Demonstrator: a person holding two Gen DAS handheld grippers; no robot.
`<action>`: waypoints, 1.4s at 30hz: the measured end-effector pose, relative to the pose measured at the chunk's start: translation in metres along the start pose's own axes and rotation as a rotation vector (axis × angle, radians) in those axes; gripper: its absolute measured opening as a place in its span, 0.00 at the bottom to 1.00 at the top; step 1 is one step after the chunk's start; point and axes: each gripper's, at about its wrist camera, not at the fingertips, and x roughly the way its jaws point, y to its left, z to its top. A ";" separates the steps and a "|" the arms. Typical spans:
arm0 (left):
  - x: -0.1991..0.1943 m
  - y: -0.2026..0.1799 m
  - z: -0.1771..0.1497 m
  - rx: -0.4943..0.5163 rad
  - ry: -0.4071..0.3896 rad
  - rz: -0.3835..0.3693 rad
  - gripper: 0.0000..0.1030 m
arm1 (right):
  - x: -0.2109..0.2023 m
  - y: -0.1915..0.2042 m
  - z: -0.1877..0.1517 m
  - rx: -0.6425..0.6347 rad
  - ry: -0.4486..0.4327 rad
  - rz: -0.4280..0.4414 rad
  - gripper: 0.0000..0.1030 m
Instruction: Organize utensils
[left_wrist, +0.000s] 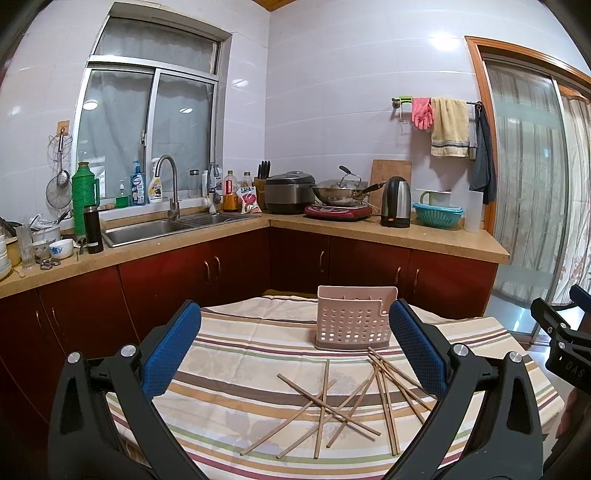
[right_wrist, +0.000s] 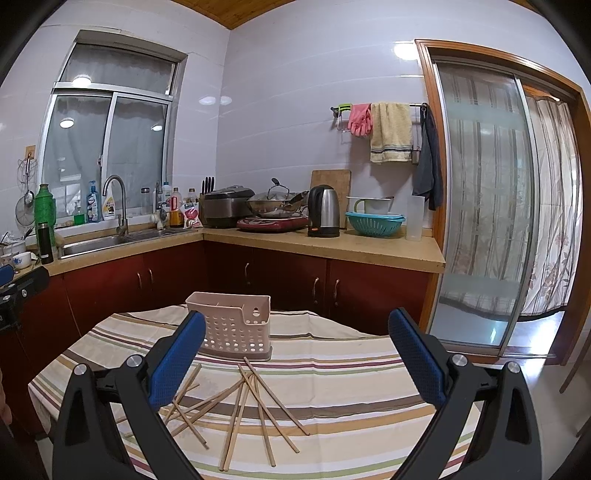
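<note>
Several wooden chopsticks (left_wrist: 332, 406) lie scattered and crossed on the striped tablecloth (left_wrist: 229, 369). They also show in the right wrist view (right_wrist: 243, 402). A pink perforated utensil holder (left_wrist: 352, 319) stands upright just behind them; it also shows in the right wrist view (right_wrist: 232, 325). My left gripper (left_wrist: 295, 347) is open and empty, held above the table short of the chopsticks. My right gripper (right_wrist: 297, 354) is open and empty, held to the right of the pile. The right gripper's body shows at the right edge of the left wrist view (left_wrist: 565, 339).
A kitchen counter (left_wrist: 369, 229) runs along the back with a sink (left_wrist: 147, 230), rice cooker (left_wrist: 290, 192), wok (left_wrist: 341, 194), kettle (left_wrist: 396, 201) and teal colander (left_wrist: 437, 214). Red cabinets stand below it. A sliding glass door (right_wrist: 480, 203) is on the right.
</note>
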 end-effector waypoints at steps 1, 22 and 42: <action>0.000 0.000 0.000 0.000 0.000 -0.001 0.96 | 0.000 0.001 0.000 0.000 0.000 -0.001 0.94; 0.004 0.004 -0.013 -0.003 0.011 0.001 0.96 | 0.001 0.002 -0.003 -0.001 0.001 -0.002 0.94; 0.005 0.005 -0.016 -0.007 0.017 0.000 0.96 | 0.001 0.005 -0.007 -0.004 0.006 0.001 0.94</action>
